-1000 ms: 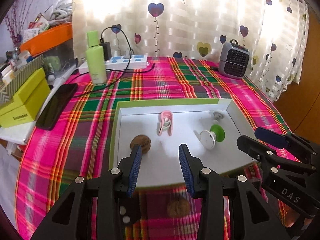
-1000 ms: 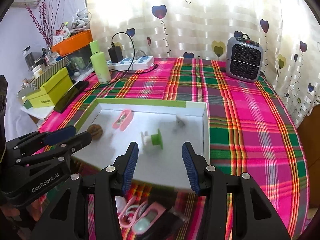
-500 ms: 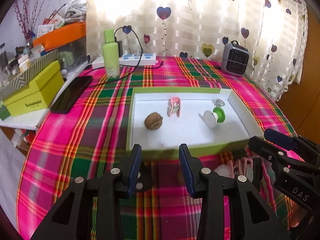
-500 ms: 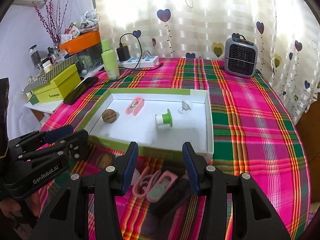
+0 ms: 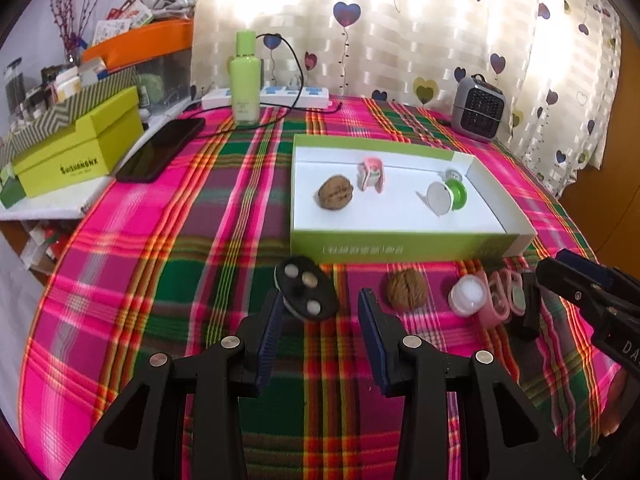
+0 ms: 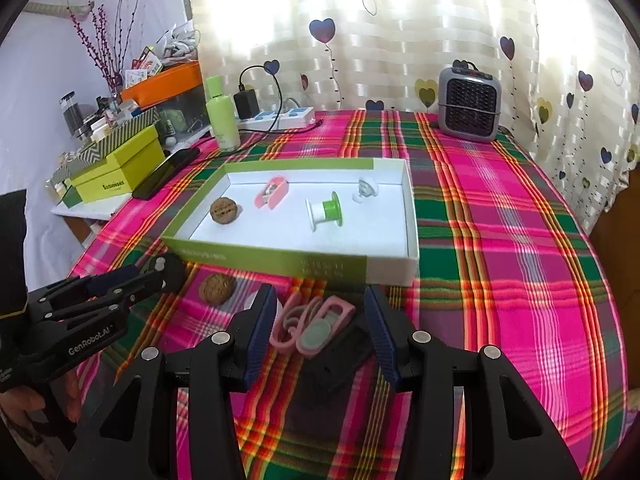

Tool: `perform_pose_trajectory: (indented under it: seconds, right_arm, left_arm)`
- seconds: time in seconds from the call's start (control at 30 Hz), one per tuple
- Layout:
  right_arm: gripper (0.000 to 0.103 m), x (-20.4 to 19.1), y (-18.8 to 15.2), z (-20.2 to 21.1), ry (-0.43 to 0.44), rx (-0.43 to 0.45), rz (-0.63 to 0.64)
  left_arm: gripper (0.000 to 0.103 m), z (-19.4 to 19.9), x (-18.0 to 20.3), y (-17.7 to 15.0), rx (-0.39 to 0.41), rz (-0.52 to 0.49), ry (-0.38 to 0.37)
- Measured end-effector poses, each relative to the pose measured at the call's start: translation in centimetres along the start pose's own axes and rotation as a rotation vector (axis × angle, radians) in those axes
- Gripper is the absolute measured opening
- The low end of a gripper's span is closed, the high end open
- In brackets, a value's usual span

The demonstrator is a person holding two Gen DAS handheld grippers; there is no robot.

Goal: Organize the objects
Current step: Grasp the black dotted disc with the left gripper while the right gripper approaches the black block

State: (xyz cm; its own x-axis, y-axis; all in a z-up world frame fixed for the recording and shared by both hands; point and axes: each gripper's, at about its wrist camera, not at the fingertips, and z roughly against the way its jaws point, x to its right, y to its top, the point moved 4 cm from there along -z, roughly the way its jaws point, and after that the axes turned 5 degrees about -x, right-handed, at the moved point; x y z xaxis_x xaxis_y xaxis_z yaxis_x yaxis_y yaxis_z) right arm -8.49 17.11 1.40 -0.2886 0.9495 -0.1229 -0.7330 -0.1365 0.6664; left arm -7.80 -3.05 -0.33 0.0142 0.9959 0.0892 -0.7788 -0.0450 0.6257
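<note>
tray: the white tray with green walls (image 5: 400,249) sits mid-table on the plaid cloth (image 5: 168,264); it already holds a walnut (image 5: 335,197), a pink clip (image 5: 372,174), a green-and-white spool (image 5: 446,198) and a small clear piece (image 6: 366,189) at the far right corner.
loose items: in front of the tray's near wall lie a black disc with three round insets (image 5: 305,293), a second walnut (image 5: 407,290), a small white jar (image 5: 467,294), pink clips (image 6: 312,322) and a flat black piece (image 6: 340,354).
change: a second ago both cameras looked down into the tray; both have pulled back toward the person, so the row of loose items is now in view.
left gripper (image 5: 320,322): jaws apart and empty, hanging just above the black disc, which sits at the left pad.
right gripper (image 6: 320,322): jaws apart, nothing gripped, the pink clips and black piece lying between the pads below.
meaning: my reading is that each gripper is lining up its next pickup; five or so items are left to move.
surroundings: a green bottle (image 5: 245,76), power strip (image 5: 276,95), phone (image 5: 162,148) and small heater (image 5: 478,109) stand well apart from the work.
</note>
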Motion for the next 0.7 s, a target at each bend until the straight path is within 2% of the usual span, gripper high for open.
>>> perform_pose_trajectory:
  seconds: [0.4, 0.5, 0.7]
  right_arm:
    - [0.047, 0.1, -1.8, 0.4, 0.018, -0.006, -0.004]
    - [0.047, -0.3, -2.3, 0.2, 0.035, -0.014, 0.004]
    - [0.047, -0.7, -2.7, 0.1, 0.06, -0.019, 0.012]
  left_arm:
    - [0.038, -0.4, -0.8, -1.8, -0.021, 0.014, -0.03]
    - [0.041, -0.7, -1.0, -1.8, -0.025, 0.017, -0.025]
    - [0.042, -1.7, -1.5, -0.6, -0.032, 0.039, -0.024]
